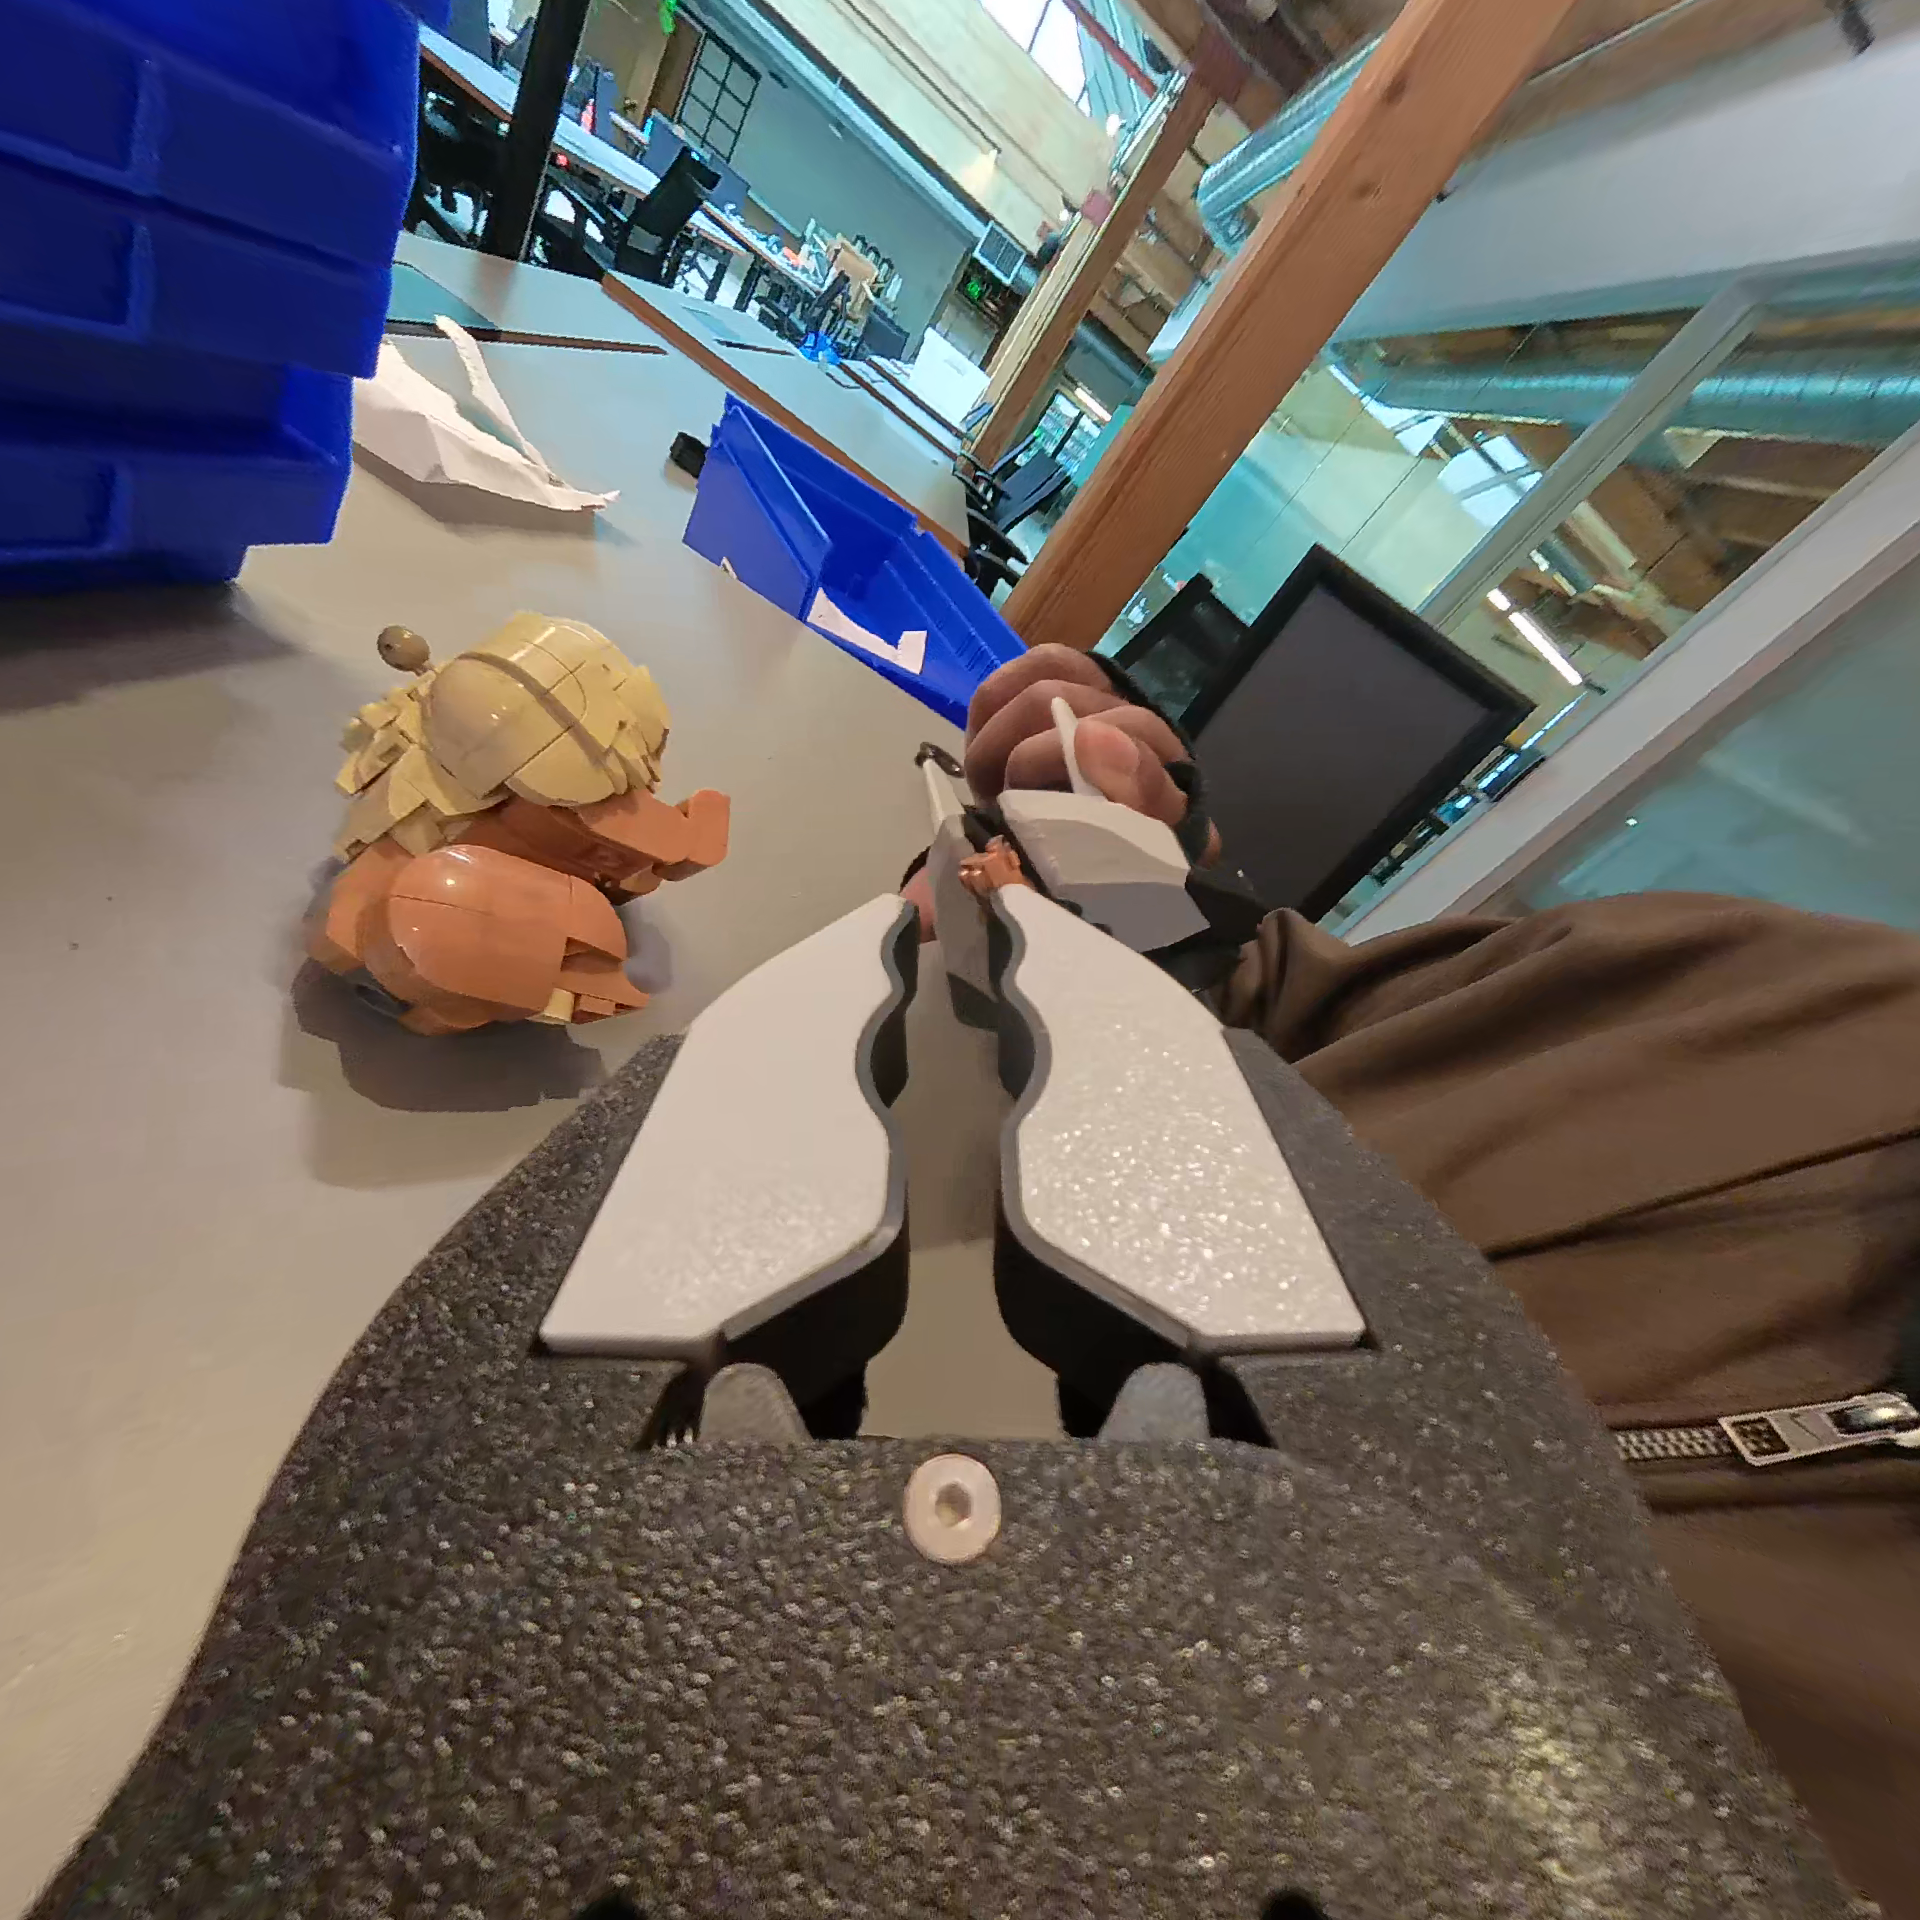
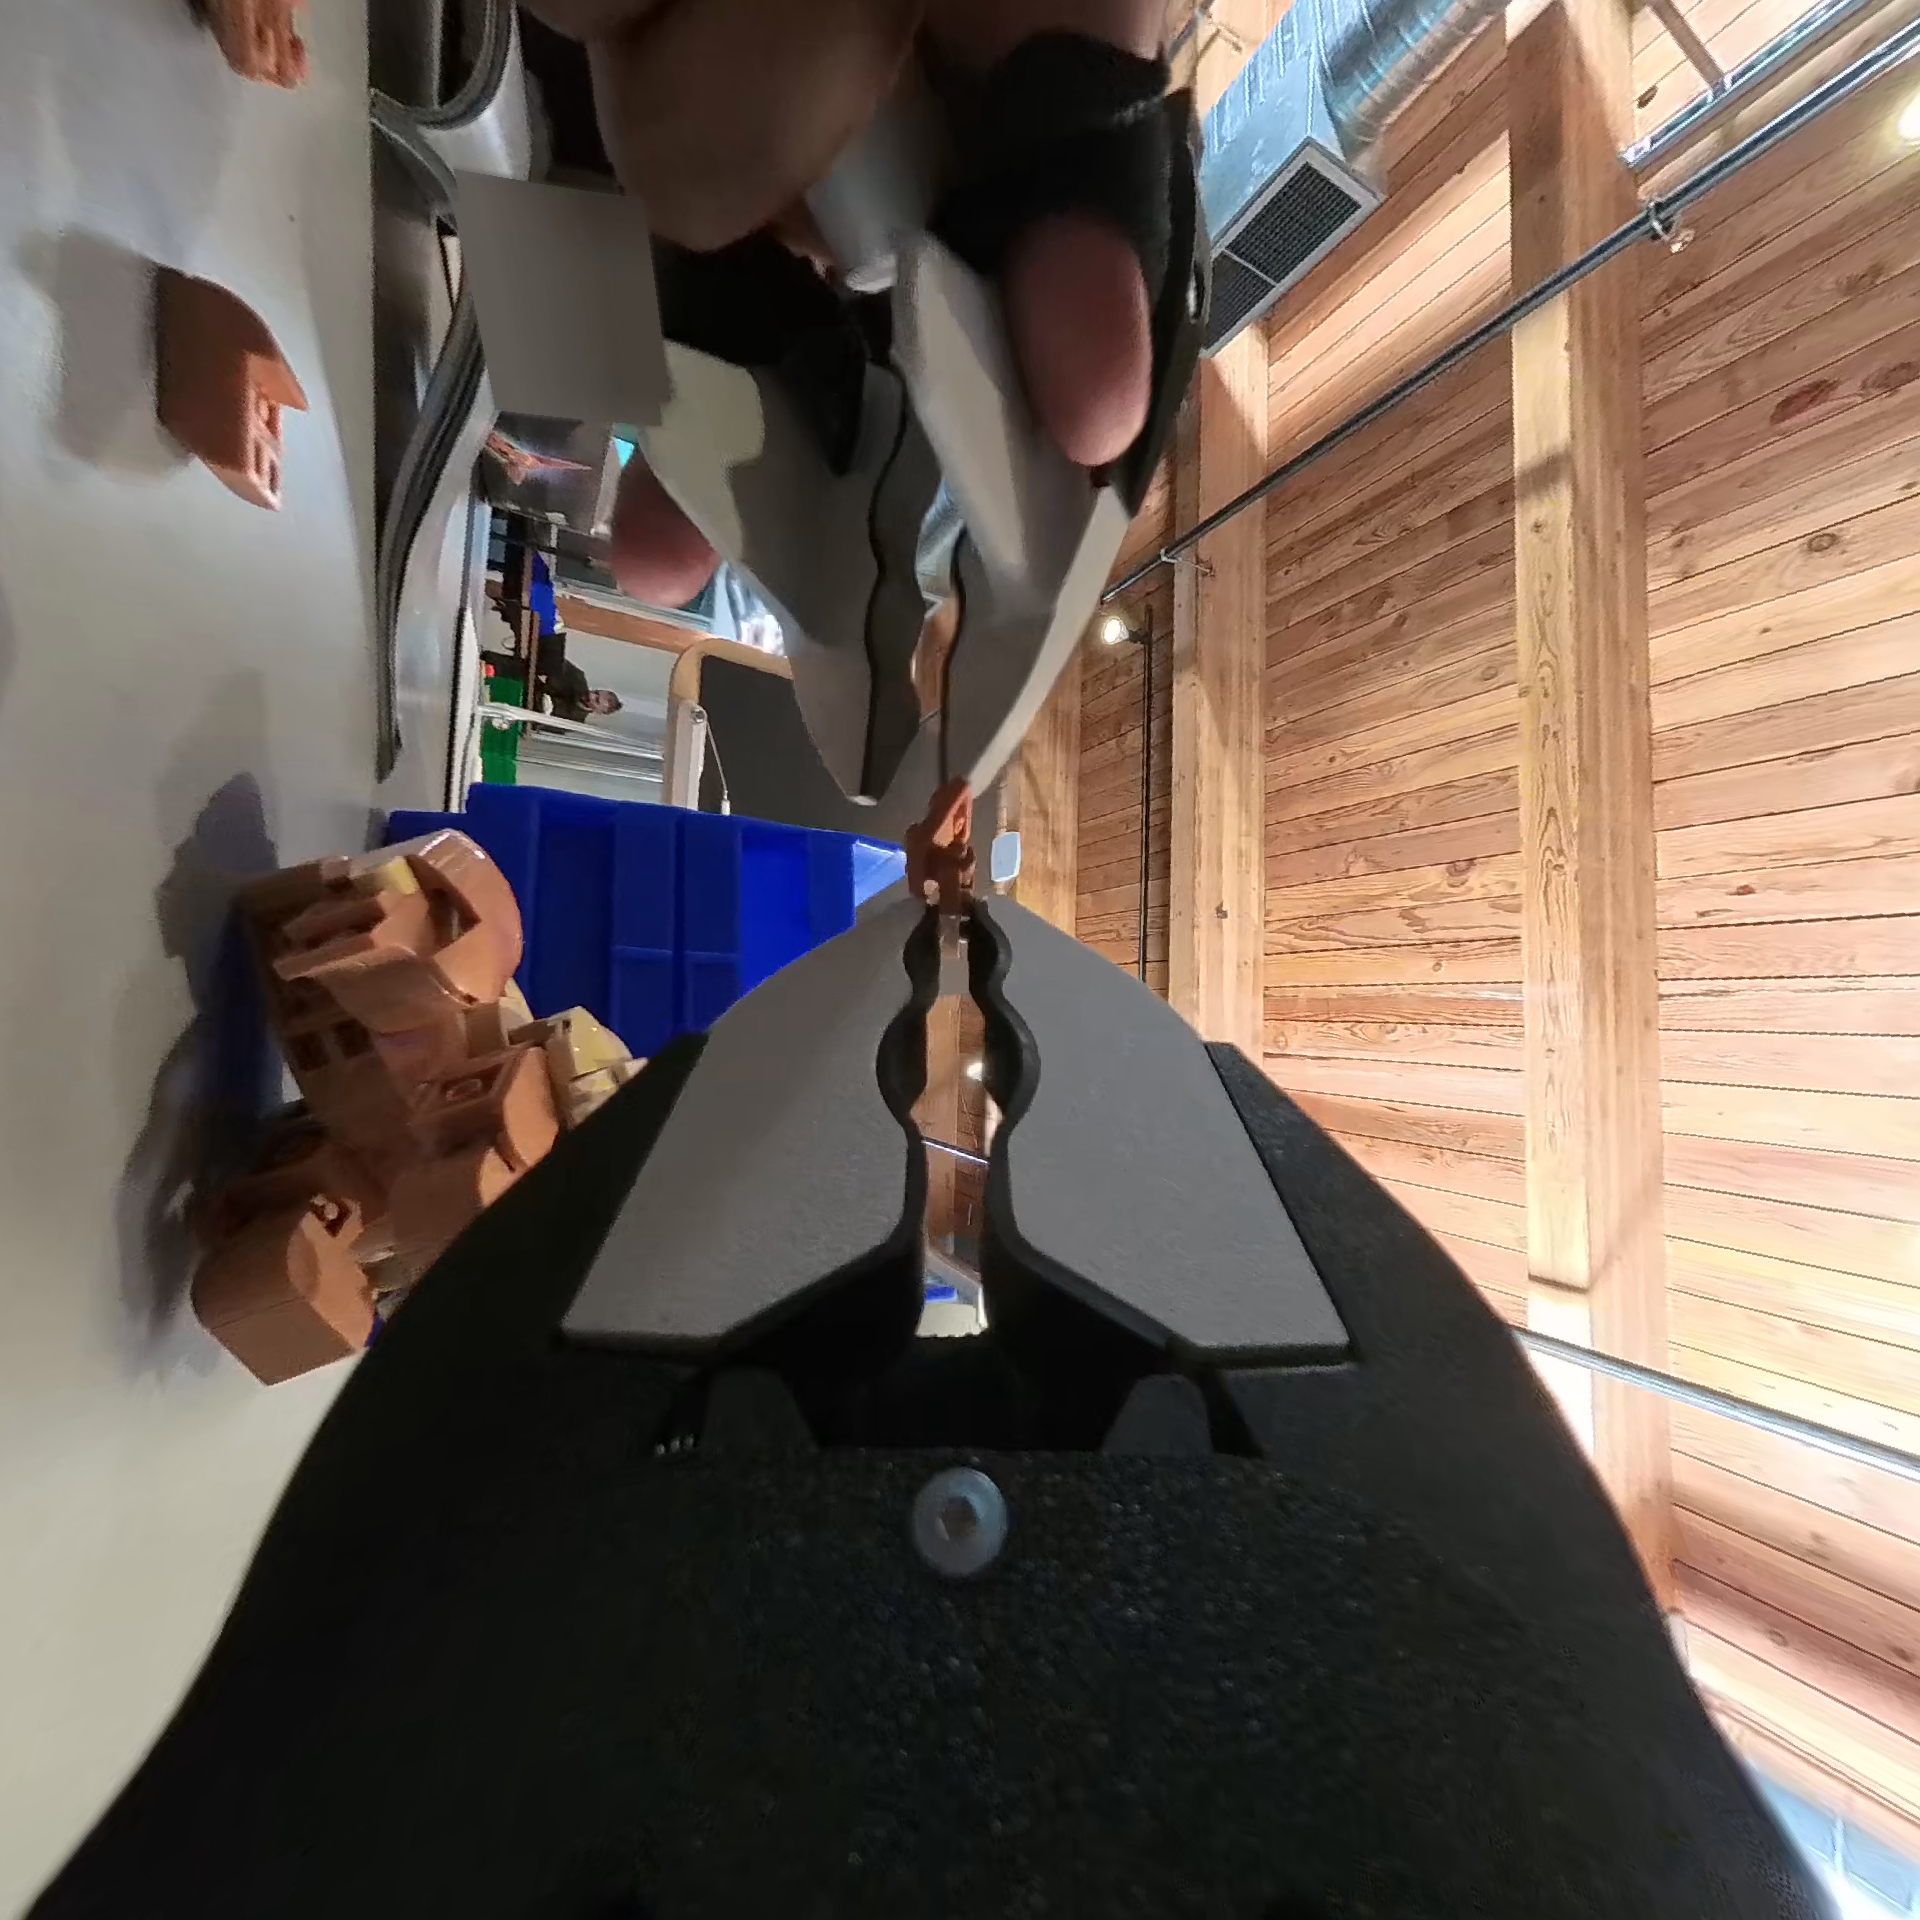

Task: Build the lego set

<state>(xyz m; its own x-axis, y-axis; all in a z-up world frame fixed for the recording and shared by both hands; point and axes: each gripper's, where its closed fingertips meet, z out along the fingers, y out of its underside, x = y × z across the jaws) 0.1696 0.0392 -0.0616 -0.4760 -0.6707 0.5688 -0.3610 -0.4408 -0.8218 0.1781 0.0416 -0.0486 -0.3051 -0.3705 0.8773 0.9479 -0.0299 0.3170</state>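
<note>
Right claw [image 2: 948, 914] pinched tip to tip on a small reddish-brown lego piece [image 2: 940, 847]. Left claw [image 2: 914, 769] meeting the same piece from above. Brown-and-tan brick-built lego figure [image 2: 395, 1070] lying on the pale grey desk [image 2: 156, 675], blue plastic bin [image 2: 665, 914] behind.

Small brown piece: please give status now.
Left gripper and right gripper both shut on small brown piece, tip to tip above table. Lego model lies aside. Nothing between.
</note>
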